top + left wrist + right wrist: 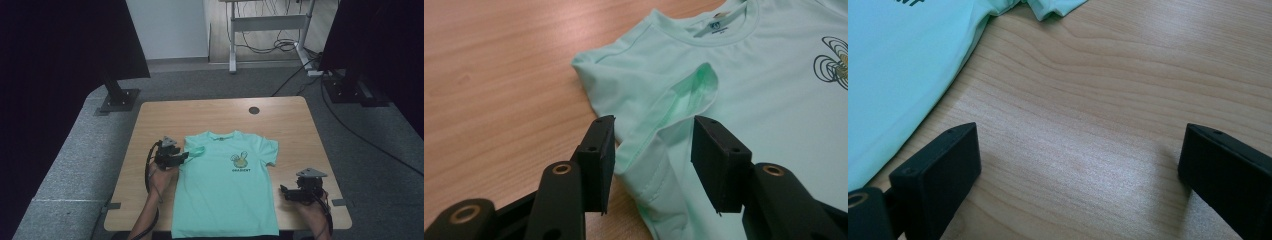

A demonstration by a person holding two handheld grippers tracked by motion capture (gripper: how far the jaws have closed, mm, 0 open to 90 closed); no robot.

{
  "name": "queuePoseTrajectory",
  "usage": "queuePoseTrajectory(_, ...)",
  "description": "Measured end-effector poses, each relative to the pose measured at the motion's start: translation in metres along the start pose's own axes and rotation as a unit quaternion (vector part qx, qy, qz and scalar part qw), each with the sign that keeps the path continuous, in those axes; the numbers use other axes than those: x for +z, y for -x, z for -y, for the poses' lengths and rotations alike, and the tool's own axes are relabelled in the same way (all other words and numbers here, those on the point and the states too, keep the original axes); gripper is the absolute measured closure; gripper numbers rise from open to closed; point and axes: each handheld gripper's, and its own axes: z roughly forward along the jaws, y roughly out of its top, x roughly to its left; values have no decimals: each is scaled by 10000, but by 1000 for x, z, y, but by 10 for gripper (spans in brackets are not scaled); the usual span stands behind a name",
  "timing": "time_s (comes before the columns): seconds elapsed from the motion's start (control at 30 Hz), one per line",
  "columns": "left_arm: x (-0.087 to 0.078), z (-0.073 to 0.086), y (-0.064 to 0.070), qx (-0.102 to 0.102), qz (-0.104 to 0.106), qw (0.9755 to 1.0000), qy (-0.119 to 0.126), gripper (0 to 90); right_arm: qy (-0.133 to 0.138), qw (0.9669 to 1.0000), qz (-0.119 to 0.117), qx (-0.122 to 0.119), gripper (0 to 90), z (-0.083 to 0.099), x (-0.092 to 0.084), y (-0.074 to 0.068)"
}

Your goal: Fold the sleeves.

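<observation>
Jaws of the left gripper (654,150) stand part-spread, straddling the folded-in left sleeve (674,107) without pressing it; cloth lies loose between them. Sleeve is doubled over onto the mint T-shirt (225,195), which lies flat, long axis near to far, collar far. Right gripper (1078,165) hangs wide apart over bare table (1108,75), shirt hem just left of it. Left hand is nearer the work.

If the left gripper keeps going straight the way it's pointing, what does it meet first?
Probably the folded-in sleeve of the mint T-shirt: the left gripper has open jaws pointing along it, with fabric already lying between them. How near it is cannot be told exactly.
</observation>
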Motion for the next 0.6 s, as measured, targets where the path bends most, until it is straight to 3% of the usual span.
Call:
queuePoseTrajectory(0.07, 1, 2, -3, -62, 56, 10000, -16, 549, 0, 10000, 0, 0, 28, 0, 0, 0)
queuePoseTrajectory(0.17, 1, 5, -3, -100, 144, 9998, 42, 701, 0, 10000, 0, 0, 28, 0, 0, 0)
queuePoseTrajectory(0.27, -1, 7, 0, -64, 225, 9997, 64, 784, 0, 10000, 0, 0, 28, 0, 0, 0)
queuePoseTrajectory(0.6, 0, 11, 23, 191, 580, 9981, -11, 788, 0, 10000, 0, 0, 28, 0, 0, 0)
